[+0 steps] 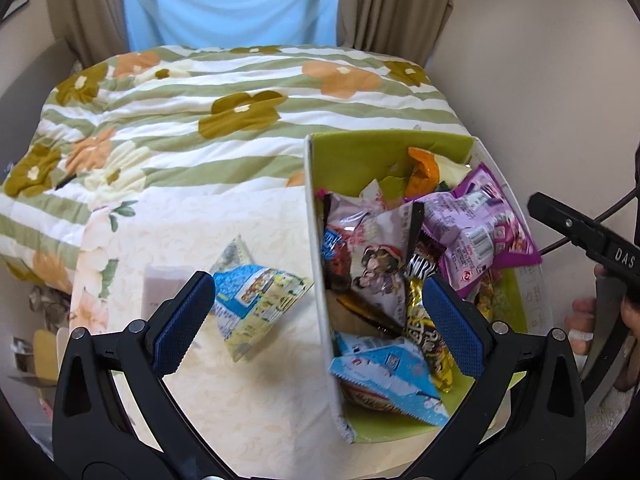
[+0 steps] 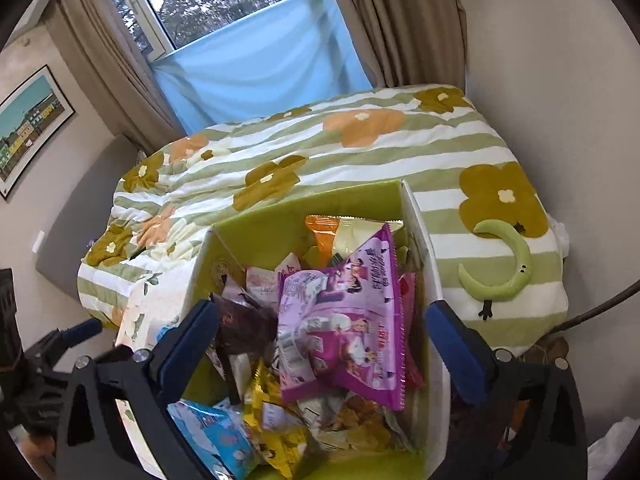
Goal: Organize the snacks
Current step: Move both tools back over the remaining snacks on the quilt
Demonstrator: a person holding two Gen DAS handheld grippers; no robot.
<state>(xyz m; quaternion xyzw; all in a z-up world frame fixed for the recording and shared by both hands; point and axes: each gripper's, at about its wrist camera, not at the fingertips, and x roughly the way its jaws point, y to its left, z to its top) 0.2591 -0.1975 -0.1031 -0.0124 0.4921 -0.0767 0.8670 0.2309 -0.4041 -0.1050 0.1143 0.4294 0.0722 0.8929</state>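
The right tool (image 2: 320, 340) hangs with its jaws spread wide over the green-lined box (image 2: 304, 208), gripping nothing; a purple snack packet (image 2: 340, 320) lies loose on top of the heap inside. The left tool (image 1: 320, 324) is also open and empty, straddling the box's left wall, with a blue-and-yellow snack packet (image 1: 256, 300) lying on the table (image 1: 256, 408) just left of the box.

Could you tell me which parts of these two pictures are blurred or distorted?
Left wrist view: the blue snack packet on the table is motion-smeared, the box wall bows from the fisheye. Right wrist view: the purple packet is fairly sharp, the window trees soft.
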